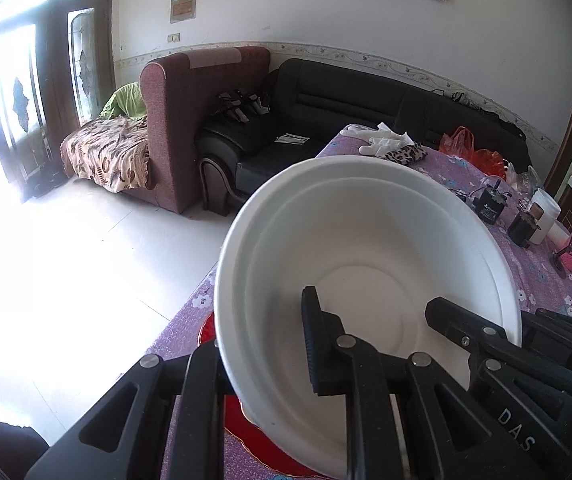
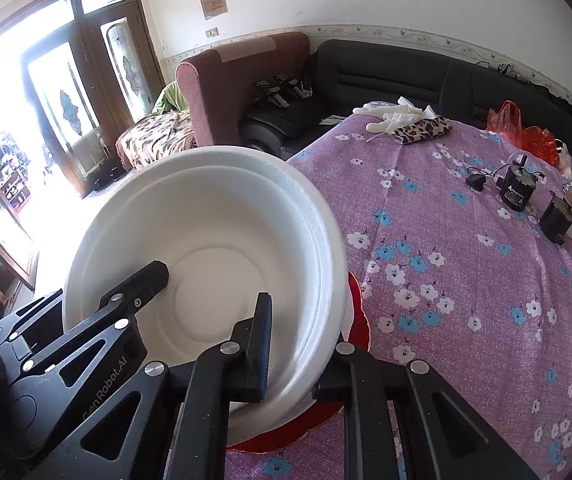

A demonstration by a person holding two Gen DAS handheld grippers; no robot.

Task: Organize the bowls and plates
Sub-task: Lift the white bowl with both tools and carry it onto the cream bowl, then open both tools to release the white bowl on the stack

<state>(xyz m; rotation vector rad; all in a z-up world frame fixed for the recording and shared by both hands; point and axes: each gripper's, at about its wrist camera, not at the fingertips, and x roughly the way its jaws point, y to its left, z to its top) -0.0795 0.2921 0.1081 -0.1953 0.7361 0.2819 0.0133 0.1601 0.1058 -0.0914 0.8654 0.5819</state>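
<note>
Both grippers clamp the rim of the white bowl stack – left gripper on its left rim, right gripper on the opposite rim, one pad inside and one outside each; jaws narrow, shut on the foam wall. Looks like two nested bowls, tilted, held over the red plate near the bench front-left corner, w/ the plate mostly hidden beneath. Judged step: set the stack on the plate. Do it well – level both hands together, lower evenly, centre over the red rim, don't squeeze harder since foam dents, release only once the base sits flat.
</note>
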